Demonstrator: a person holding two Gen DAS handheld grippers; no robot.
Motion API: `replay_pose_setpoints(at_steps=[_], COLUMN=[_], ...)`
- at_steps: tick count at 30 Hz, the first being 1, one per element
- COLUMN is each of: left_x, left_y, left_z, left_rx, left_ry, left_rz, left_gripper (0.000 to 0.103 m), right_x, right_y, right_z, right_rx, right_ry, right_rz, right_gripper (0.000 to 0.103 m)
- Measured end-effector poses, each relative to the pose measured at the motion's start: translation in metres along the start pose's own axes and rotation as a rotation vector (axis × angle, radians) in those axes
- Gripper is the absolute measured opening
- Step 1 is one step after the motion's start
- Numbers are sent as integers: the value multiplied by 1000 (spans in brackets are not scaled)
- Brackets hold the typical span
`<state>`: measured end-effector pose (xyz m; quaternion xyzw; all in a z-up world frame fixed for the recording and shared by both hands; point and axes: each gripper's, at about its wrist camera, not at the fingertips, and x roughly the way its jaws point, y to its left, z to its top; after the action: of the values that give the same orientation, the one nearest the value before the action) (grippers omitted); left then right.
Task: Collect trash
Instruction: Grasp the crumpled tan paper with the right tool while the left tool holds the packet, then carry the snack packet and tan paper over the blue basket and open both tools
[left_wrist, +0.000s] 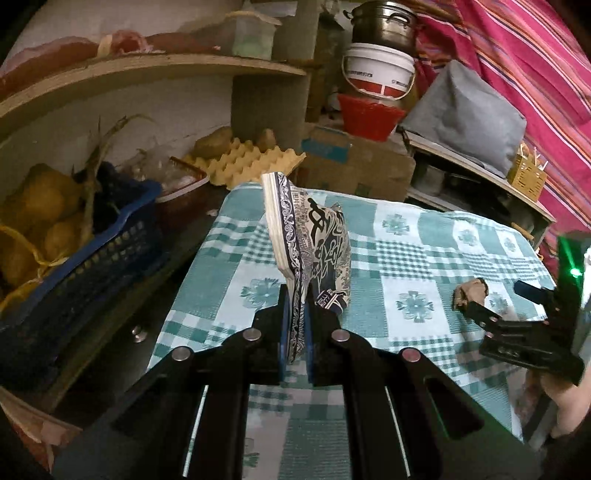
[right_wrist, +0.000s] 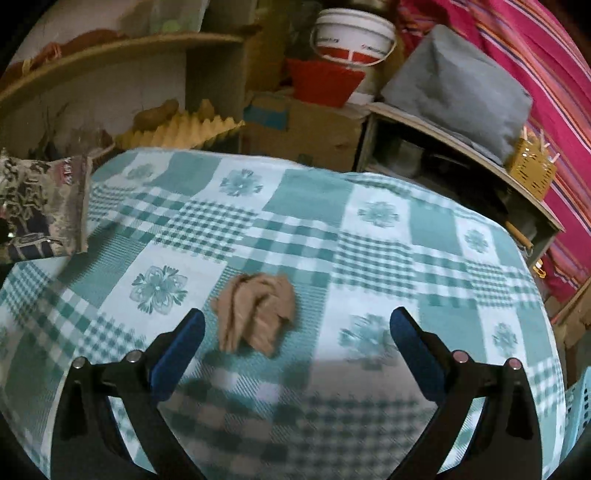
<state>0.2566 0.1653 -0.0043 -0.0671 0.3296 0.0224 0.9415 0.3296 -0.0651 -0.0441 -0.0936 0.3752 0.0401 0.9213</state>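
Observation:
My left gripper (left_wrist: 297, 291) is shut on a blue-and-cream patterned wrapper (left_wrist: 314, 236) and holds it upright above the checked tablecloth (left_wrist: 406, 236). The wrapper also shows at the left edge of the right wrist view (right_wrist: 44, 206). A crumpled brown paper (right_wrist: 256, 314) lies on the cloth (right_wrist: 332, 221) just ahead of my right gripper (right_wrist: 297, 321), closer to its left finger. The right gripper is wide open and empty above the table. In the left wrist view the right gripper (left_wrist: 495, 299) hovers by the brown paper (left_wrist: 471, 291) at the right.
Left of the table stand a blue basket of yellow produce (left_wrist: 62, 236) and an egg tray (left_wrist: 251, 162). Behind are a cardboard box (left_wrist: 354, 162), a red basket (left_wrist: 369, 114), a white bucket (left_wrist: 380, 70), a pot (left_wrist: 384, 22) and a grey cushion (left_wrist: 465, 118). A light-blue crate (right_wrist: 576, 402) sits at lower right.

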Motion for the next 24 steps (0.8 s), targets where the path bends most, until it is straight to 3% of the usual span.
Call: replay_pose_setpoints(at_steps=[1,3,4,6,7,14,24], left_x=[1,4,5,7,6,3,-15], left_y=[1,2,1,1,0,-18,-92], left_z=[0,-1,-1,-1,-1,0,0], left_rx=[2,10,10,11,13,25,117], left_ry=[3,8,10,14,15,6,-42], left_rz=[5,18,19,17,19,13,-69], left_gripper=[5,5,5,5,5,5,5], right_x=[4,13,15,17,17,-18,-101], right_y=[2,4,4,4,3,-22,-152], right_z=[1,3,4,5,4,0,-42], right_rx=[-4,-8,-4,0,-3,20,155], right_ry=[13,42,54,63,68,-2,-70], right_rz=[1,16,42,59,73,78,-38], right_gripper=[97,78,74,50,48,46,47])
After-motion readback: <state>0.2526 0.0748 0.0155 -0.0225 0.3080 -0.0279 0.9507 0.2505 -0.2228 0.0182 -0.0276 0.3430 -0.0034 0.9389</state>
